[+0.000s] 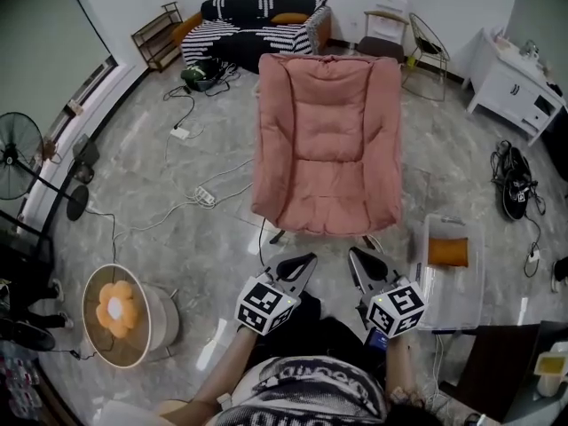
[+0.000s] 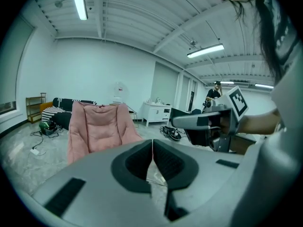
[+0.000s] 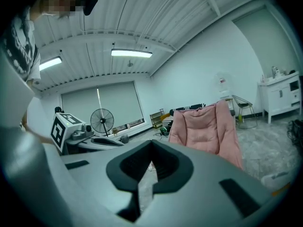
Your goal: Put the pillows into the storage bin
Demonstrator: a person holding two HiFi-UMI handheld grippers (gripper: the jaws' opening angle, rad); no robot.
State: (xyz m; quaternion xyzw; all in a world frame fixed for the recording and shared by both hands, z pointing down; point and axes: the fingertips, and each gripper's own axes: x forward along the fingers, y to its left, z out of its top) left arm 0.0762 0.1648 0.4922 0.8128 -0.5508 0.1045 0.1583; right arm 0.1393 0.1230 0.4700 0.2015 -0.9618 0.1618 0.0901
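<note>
A clear storage bin [image 1: 463,293] stands on the floor at my right, with an orange pillow [image 1: 448,252] inside it. Another orange pillow [image 1: 289,18] lies on the striped sofa [image 1: 257,27] at the far wall. A flower-shaped cushion [image 1: 115,307] rests on a round white seat at my left. My left gripper [image 1: 304,262] and right gripper [image 1: 357,256] are held side by side in front of me, near the foot of the pink lounge chair [image 1: 328,140]. Both are shut with nothing between the jaws, as the left gripper [image 2: 152,148] and right gripper [image 3: 151,149] show in their own views.
Cables and power strips [image 1: 204,196] trail over the floor left of the chair. A standing fan [image 1: 18,145] is at the far left, a white cabinet [image 1: 515,87] at the far right, shoes [image 1: 515,185] beside it. A dark table corner [image 1: 497,362] is at lower right.
</note>
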